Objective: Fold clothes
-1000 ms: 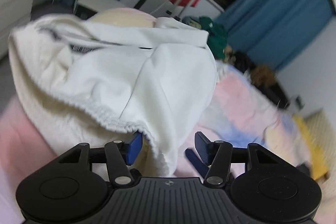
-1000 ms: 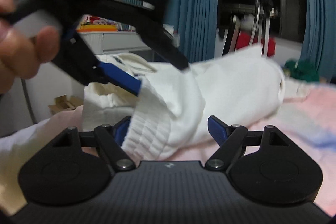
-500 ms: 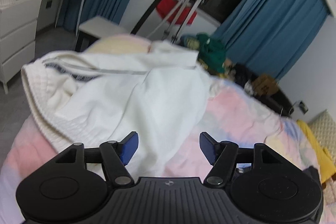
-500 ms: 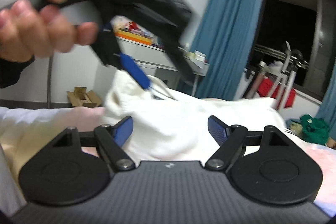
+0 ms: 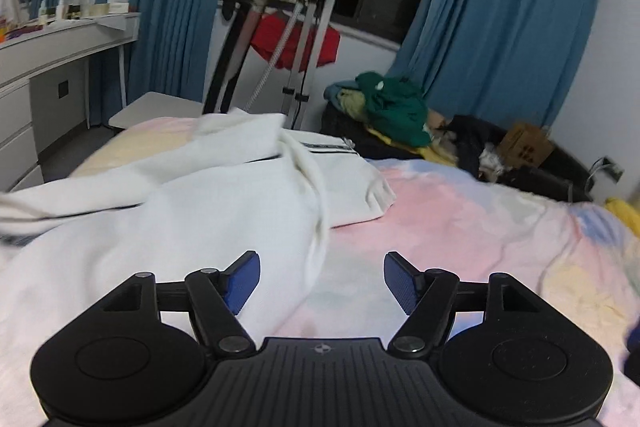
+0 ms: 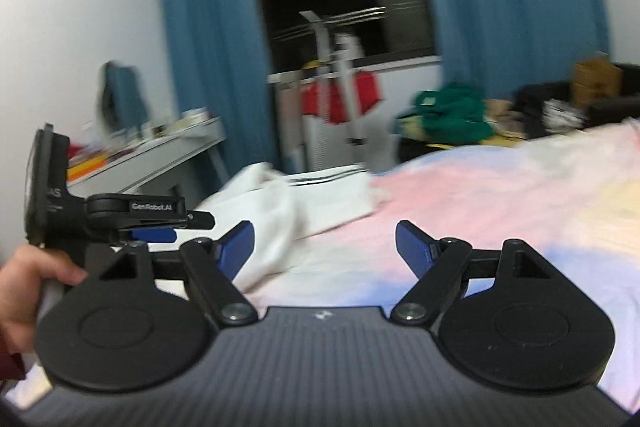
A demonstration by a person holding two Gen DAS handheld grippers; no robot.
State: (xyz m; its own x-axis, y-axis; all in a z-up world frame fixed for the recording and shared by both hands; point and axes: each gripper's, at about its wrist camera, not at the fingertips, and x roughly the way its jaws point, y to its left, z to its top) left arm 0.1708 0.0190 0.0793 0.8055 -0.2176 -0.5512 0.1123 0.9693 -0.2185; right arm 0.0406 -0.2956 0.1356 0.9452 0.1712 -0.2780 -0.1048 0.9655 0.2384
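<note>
**Two grippers spread, nothing held, white garment on bed**

Both jaws stand wide apart with nothing between them. Left gripper [image 5: 322,281] hovers low over the bed [image 5: 460,227]; its left blue pad sits over the near edge of the white garment [image 5: 192,211], contact unclear. Right gripper [image 6: 325,245] also over the bed [image 6: 500,195], pads over bare pastel cover, garment [image 6: 288,203] off to its left side.

Right wrist view also catches the left gripper [image 6: 160,225] side-on at the left edge, partly hidden behind the right gripper's body, with the person's left hand [image 6: 28,283] on its handle; hand cut off by the frame edge. The whole right wrist view is motion-blurred, details soft.

Garment lies crumpled on the left half of the bed, near end spreading under the left gripper and cut off at the left frame edge. Dark stripe trim shows on a folded part farther back; a ribbed cuff or hem runs down the middle. Garment type hard to tell.

Beyond the bed: pile of green clothes [image 5: 394,107] on a dark heap, cardboard box [image 5: 526,145] to the right, drying rack [image 5: 304,39] with a red item hanging, white bench [image 5: 60,39] with small bottles at left, too small to identify. Blue curtains [image 5: 500,27] flank a dark window.
</note>
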